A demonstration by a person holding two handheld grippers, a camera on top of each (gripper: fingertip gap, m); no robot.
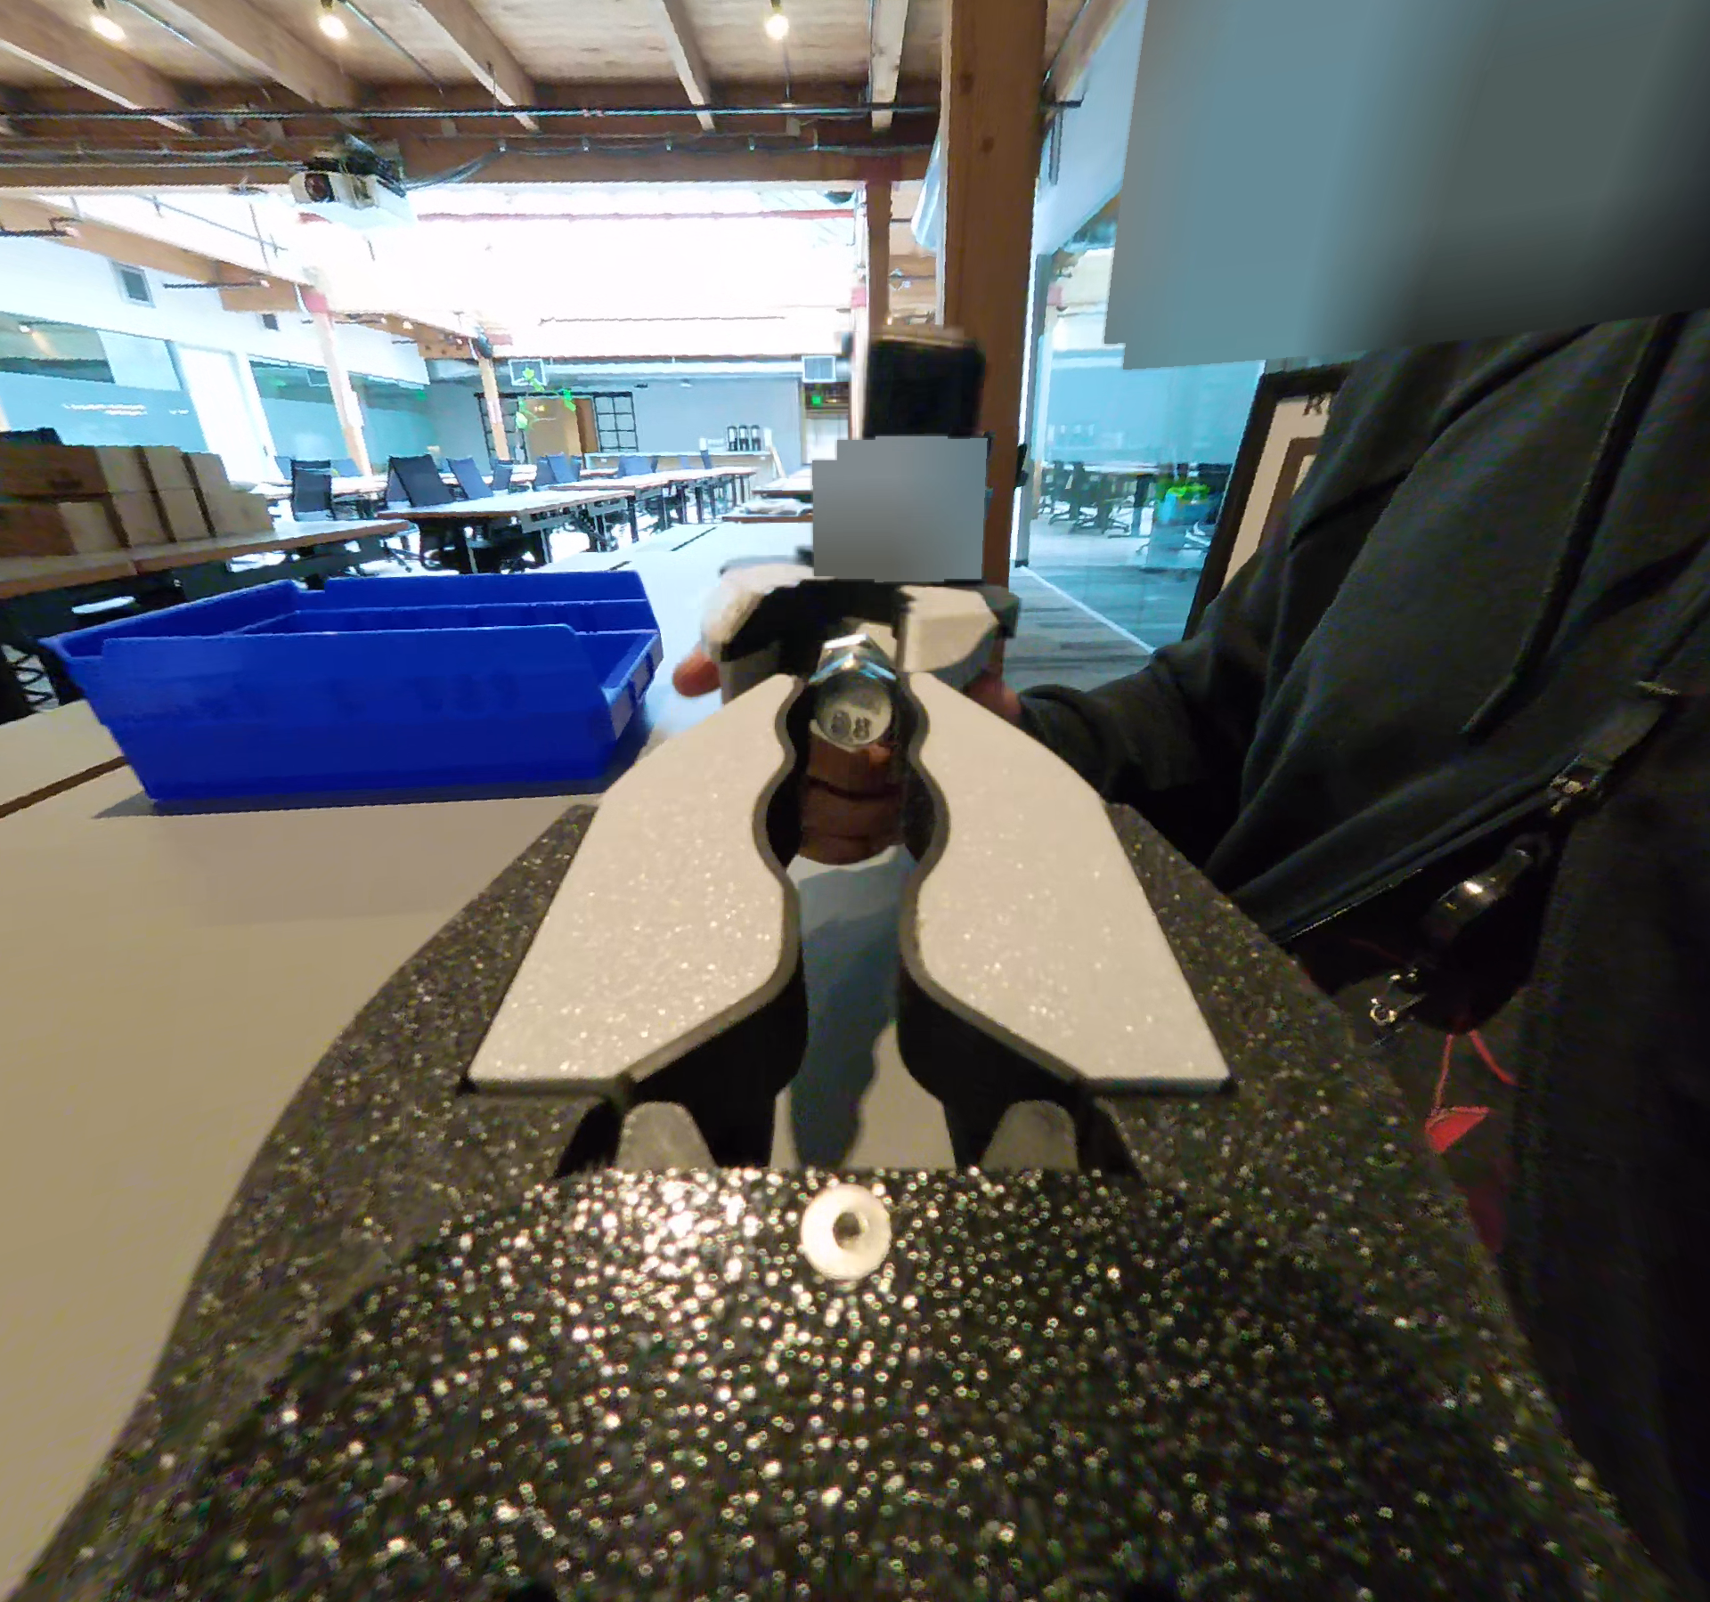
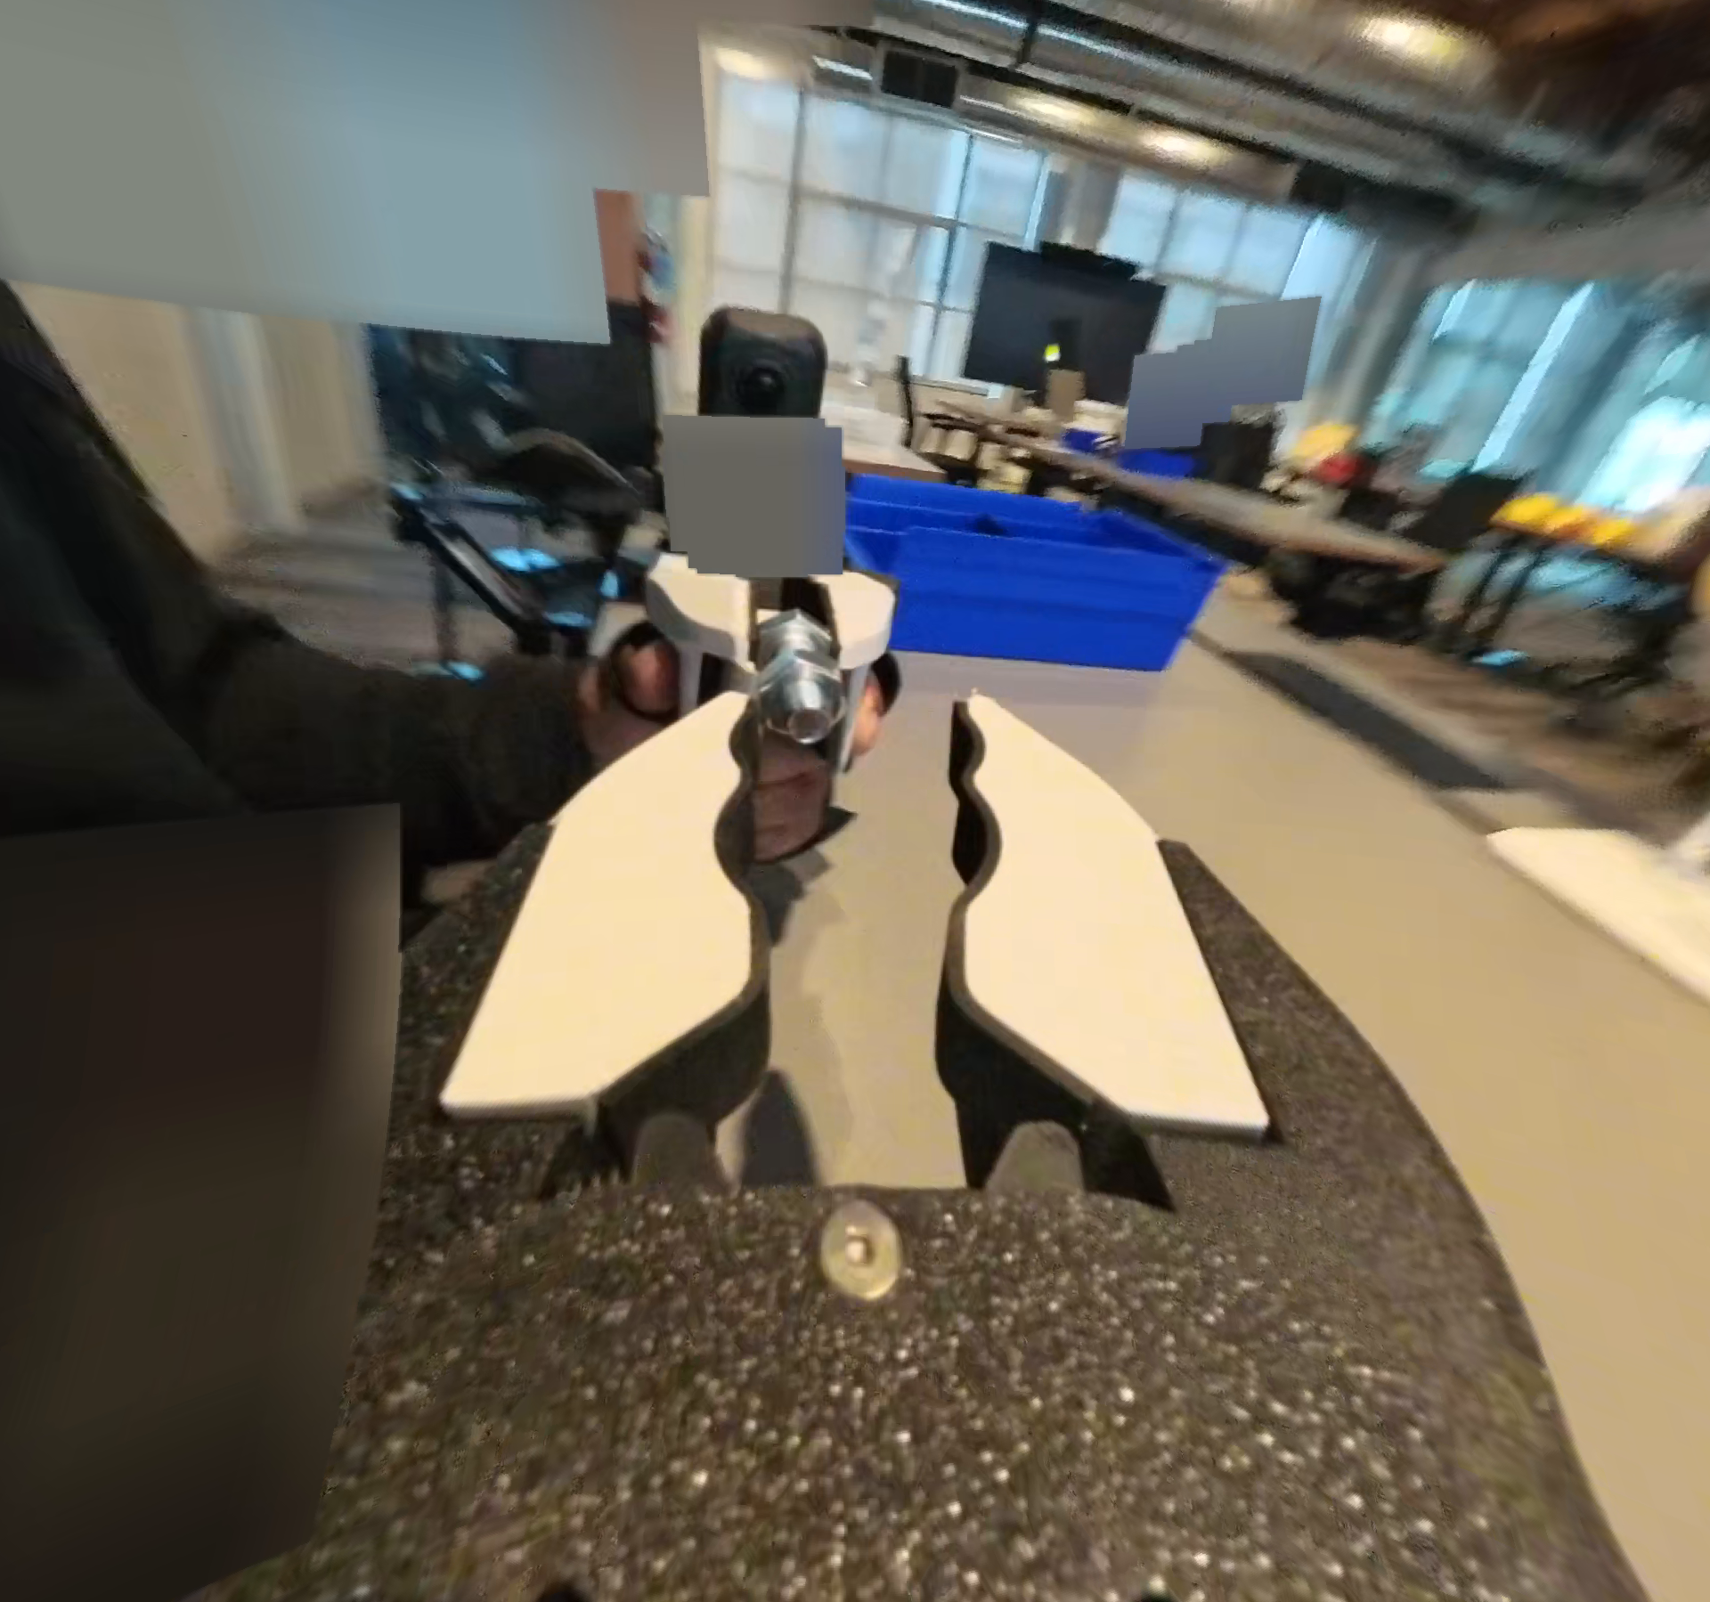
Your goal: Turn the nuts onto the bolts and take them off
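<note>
My left gripper (image 1: 853,688) is shut on the head of a silver bolt (image 1: 849,716) and holds it level above the table. A silver nut (image 1: 851,655) sits on the bolt's shank just past the fingertips. In the right wrist view the bolt's threaded end (image 2: 807,720) points at the camera, with the nut (image 2: 798,680) on it. My right gripper (image 2: 847,711) is open, its left finger close beside the nut and its right finger well clear. The left gripper (image 2: 768,623) faces it from behind the bolt. The right gripper (image 1: 953,623) shows beyond the nut in the left wrist view.
A blue plastic bin (image 1: 370,688) stands on the grey table (image 1: 231,956); it also shows in the right wrist view (image 2: 1018,586). A person in a black jacket (image 1: 1434,725) stands close on one side. A white sheet (image 2: 1619,891) lies at the table's right.
</note>
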